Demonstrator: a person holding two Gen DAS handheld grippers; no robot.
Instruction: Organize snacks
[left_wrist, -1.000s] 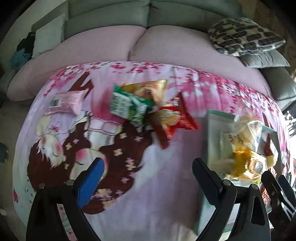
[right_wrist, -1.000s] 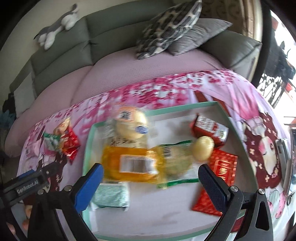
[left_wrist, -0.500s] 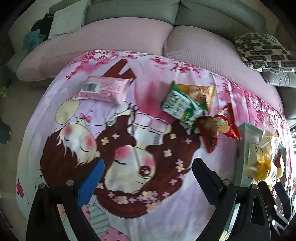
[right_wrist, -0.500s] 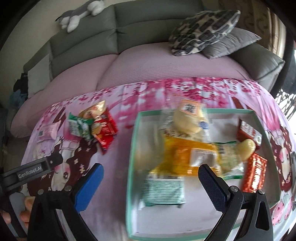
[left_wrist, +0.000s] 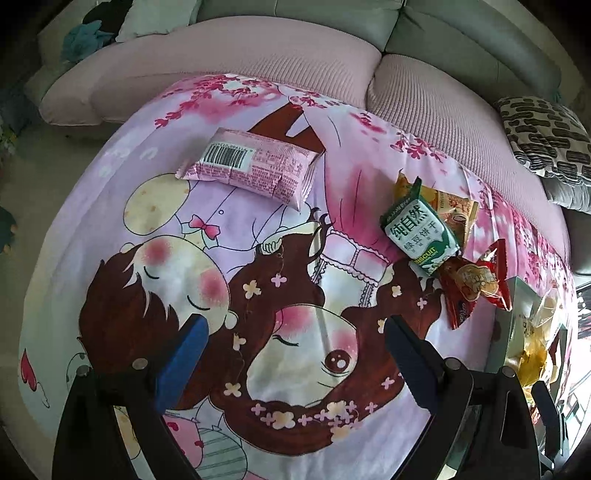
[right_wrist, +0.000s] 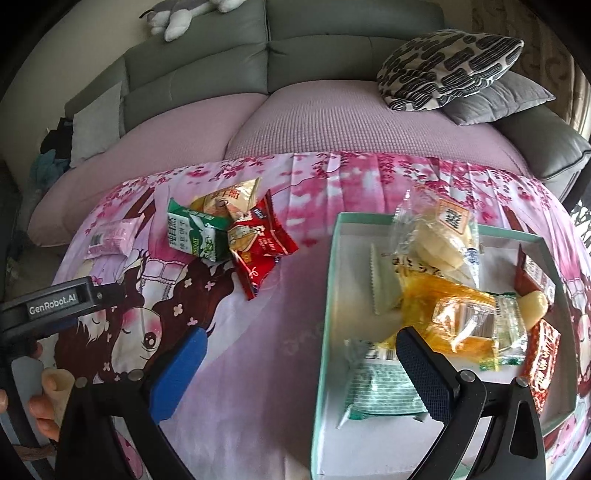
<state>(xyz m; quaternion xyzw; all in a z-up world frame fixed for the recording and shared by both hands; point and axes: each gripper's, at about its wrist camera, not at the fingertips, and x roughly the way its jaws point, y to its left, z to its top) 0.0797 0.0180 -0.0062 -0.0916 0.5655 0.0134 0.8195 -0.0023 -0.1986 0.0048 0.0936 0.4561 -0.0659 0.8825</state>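
Observation:
A pink snack packet (left_wrist: 255, 168) (right_wrist: 110, 236) lies alone at the far left of the cartoon-print cloth. Further right sit a green biscuit pack (left_wrist: 419, 230) (right_wrist: 194, 236), a yellow pack (left_wrist: 452, 210) (right_wrist: 229, 197) behind it and red packs (left_wrist: 474, 286) (right_wrist: 260, 247). The mint-rimmed tray (right_wrist: 327, 295) (left_wrist: 517, 306) on the right holds several snacks, among them an orange pack (right_wrist: 443, 310) and a clear bun bag (right_wrist: 436, 236). My left gripper (left_wrist: 295, 350) hangs open over the cloth, short of the pink packet. My right gripper (right_wrist: 299, 363) is open above the tray's left edge, empty.
A sofa with pink seat cushions (right_wrist: 314, 114) runs behind the table. Patterned and grey pillows (right_wrist: 450, 66) lie at its right end, a plush toy (right_wrist: 184, 14) on the backrest. A hand (right_wrist: 40, 402) holds the left gripper's body (right_wrist: 55, 301) at lower left.
The left view has swung left, so the pink packet now sits near centre and closer. The right view has also shifted left, moving the tray from centre to the right.

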